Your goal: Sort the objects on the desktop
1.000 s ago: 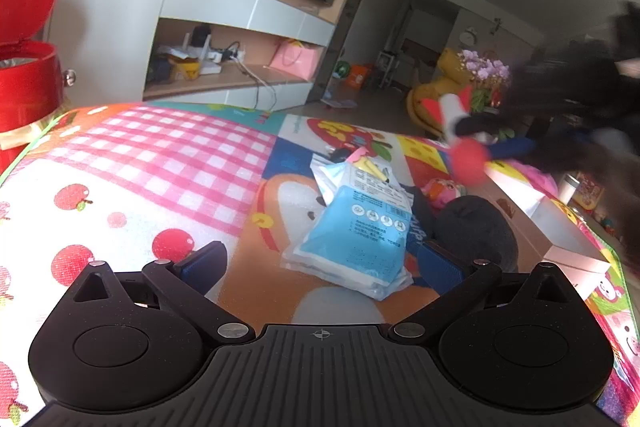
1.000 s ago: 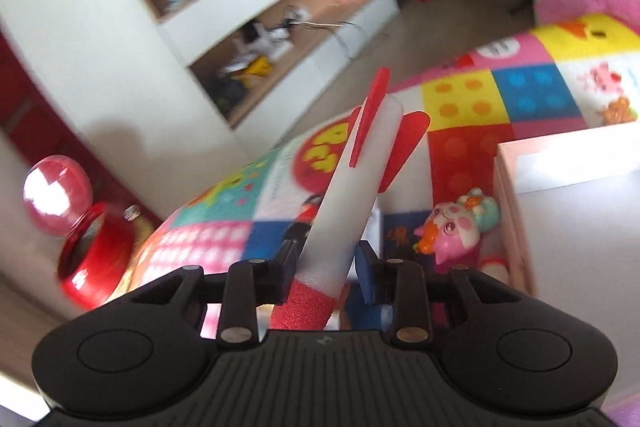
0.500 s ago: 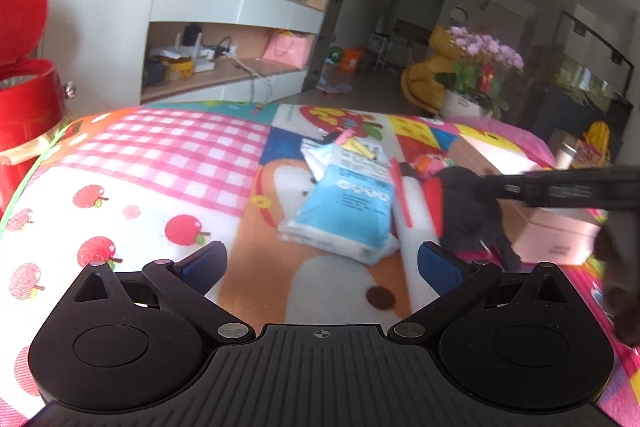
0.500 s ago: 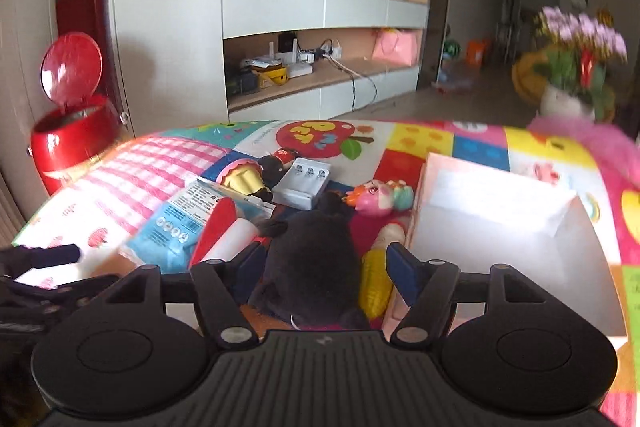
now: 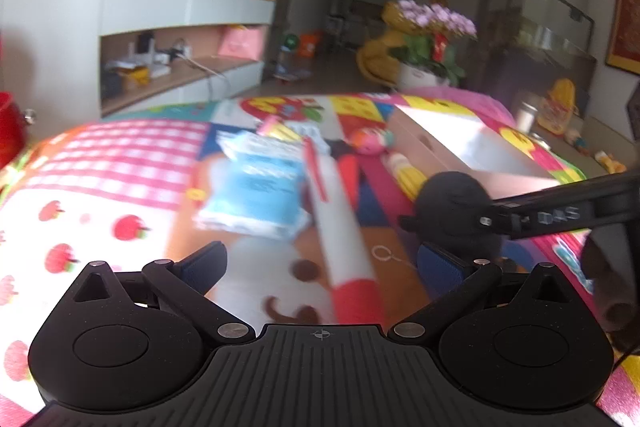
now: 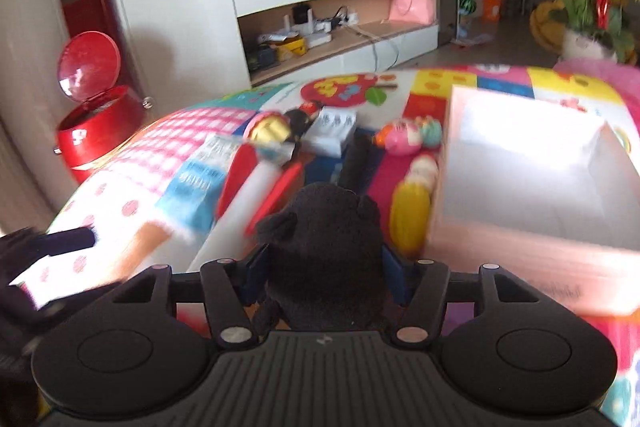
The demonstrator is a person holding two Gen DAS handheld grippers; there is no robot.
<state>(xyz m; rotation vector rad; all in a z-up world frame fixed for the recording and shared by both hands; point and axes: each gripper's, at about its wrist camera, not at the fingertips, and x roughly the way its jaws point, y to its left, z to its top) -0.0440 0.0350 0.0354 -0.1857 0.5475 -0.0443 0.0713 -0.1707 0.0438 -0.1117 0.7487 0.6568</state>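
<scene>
The right gripper (image 6: 324,271) has its jaws closed on a black plush toy with small round ears (image 6: 324,239), low in the centre of the right wrist view; the toy fills the gap between the blue pads and touches both. The open white cardboard box with pink sides (image 6: 532,163) lies to the right and slightly ahead of those jaws, near, its low front wall facing the toy. In my judgement the coming move is a short carry to the right over that wall, and the right gripper is plainly the nearer one.

A yellow corn-shaped toy (image 6: 412,211) lies between the plush and the box wall, along the edge, and could be brushed on a low pass.

The left gripper (image 5: 320,267) hangs with jaws wide and empty, low in the left wrist view. Between them, running away from the camera, lies a white foam rocket with red fins and a red tip (image 5: 340,227); its long axis points up the frame. A blue plastic packet (image 5: 260,195) sits just left of it on the colourful patchwork worktop (image 5: 100,187).
</scene>
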